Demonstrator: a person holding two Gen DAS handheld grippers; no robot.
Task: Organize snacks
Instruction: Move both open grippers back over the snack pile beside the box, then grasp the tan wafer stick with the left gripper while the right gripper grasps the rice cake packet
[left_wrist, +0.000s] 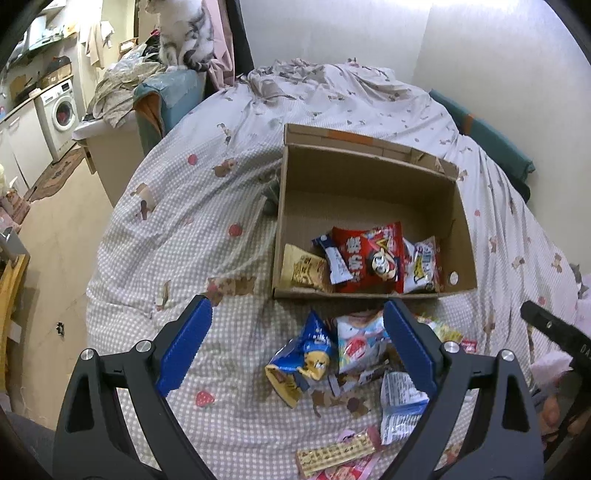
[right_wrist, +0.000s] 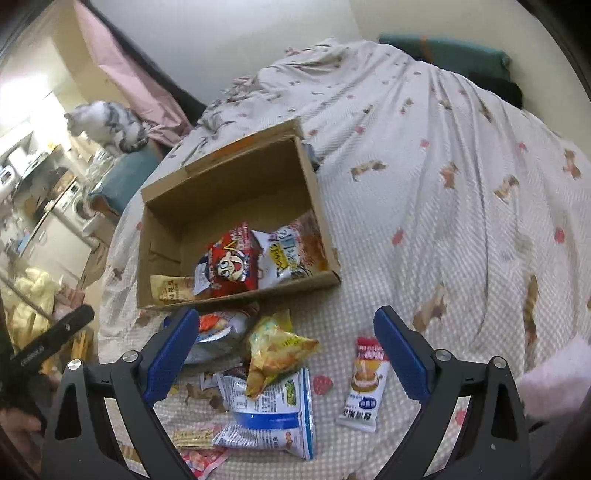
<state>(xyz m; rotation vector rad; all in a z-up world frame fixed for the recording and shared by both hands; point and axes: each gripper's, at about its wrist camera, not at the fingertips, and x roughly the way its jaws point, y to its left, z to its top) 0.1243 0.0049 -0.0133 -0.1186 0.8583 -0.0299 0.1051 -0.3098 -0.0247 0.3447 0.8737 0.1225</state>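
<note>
Bedroom scene: a quilted bedspread (left_wrist: 192, 236) with small bear and strawberry prints covers a bed, and an open cardboard box (left_wrist: 369, 177) sits on it as the collecting place for snacks. Inside the box, against its near wall, lie a red packet (left_wrist: 373, 258), a tan packet (left_wrist: 303, 271) to its left and a white packet (left_wrist: 423, 267) to its right, so part of the sorting looks done while the far half of the box floor is bare. Just outside the box's near wall, loose snacks are scattered on the bedspread, probably waiting to go in: a blue bag (left_wrist: 306, 350), a pale cartoon bag (left_wrist: 360, 341), a yellow bag (right_wrist: 275, 349), a blue-and-white bag (right_wrist: 273, 413) and a slim sachet (right_wrist: 364, 387). The left gripper (left_wrist: 297, 345) hovers above this pile with its blue pads spread wide and nothing held. The right gripper (right_wrist: 286, 354) hangs above the same pile, jaws likewise wide and empty, the yellow bag below the gap. Both tilt downward, seemingly choosing a next packet. Far beyond the box, a cat (left_wrist: 184, 33) sits on a ledge at the bed's edge.
</note>
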